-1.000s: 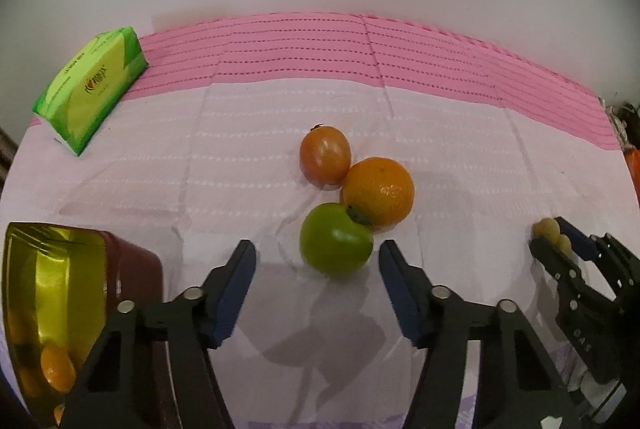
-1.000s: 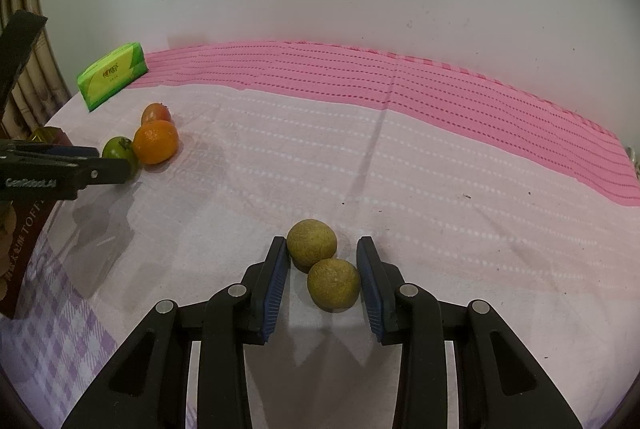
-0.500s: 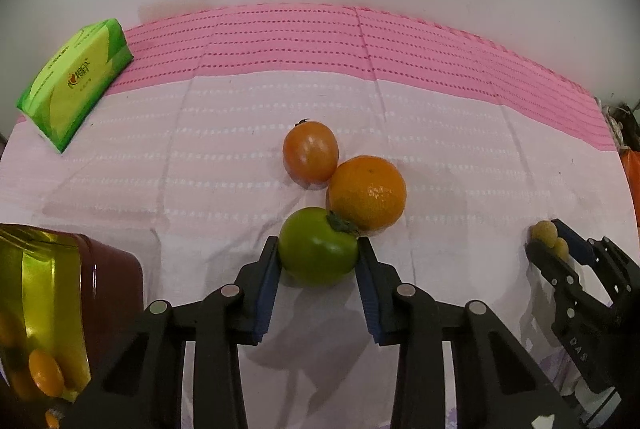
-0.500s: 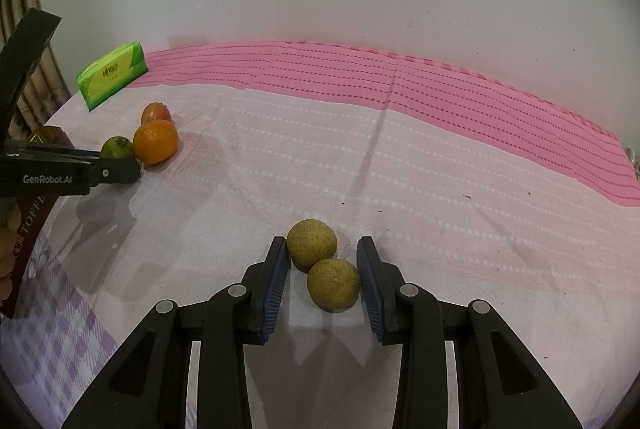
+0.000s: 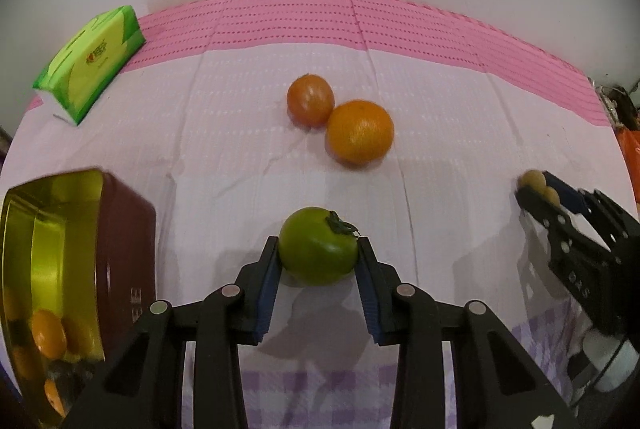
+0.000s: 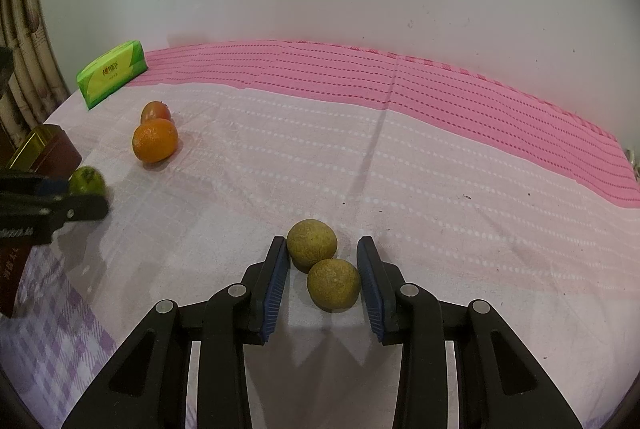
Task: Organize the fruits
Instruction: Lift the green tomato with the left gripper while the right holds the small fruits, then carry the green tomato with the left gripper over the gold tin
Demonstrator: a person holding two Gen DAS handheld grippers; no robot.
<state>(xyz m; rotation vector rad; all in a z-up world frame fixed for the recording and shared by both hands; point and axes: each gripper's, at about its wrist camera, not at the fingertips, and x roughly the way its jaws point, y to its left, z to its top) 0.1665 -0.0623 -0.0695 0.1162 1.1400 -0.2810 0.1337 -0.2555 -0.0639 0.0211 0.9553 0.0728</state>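
Separation from its neighbours marks the round green tomato with a dark leafy stalk (image 5: 318,251): a second ago it lay touching the round orange citrus fruit (image 5: 359,137), and now it sits well nearer the camera, clear of that fruit. The left gripper (image 5: 318,269), whose blue-padded black jaws stood wide then, is clamped on the tomato from both sides. The tomato is glossy, evenly green, its stalk turned up and to the right.

Farther off, the orange fruit touches the reddish-orange tomato (image 5: 310,99), unmoved on the pink and white striped cloth (image 5: 440,101). The right gripper (image 6: 323,263) has kept its place, closed on two dull yellow-brown round fruits (image 6: 325,265) lying side by side, one pad pressing each.

Counted: one green tomato, one reddish tomato, one orange on the cloth, two brown fruits, and at least two small orange fruits inside the dark red tin with a gold lining (image 5: 120,241) at near left. One green tissue pack (image 5: 90,63) lies at far left.
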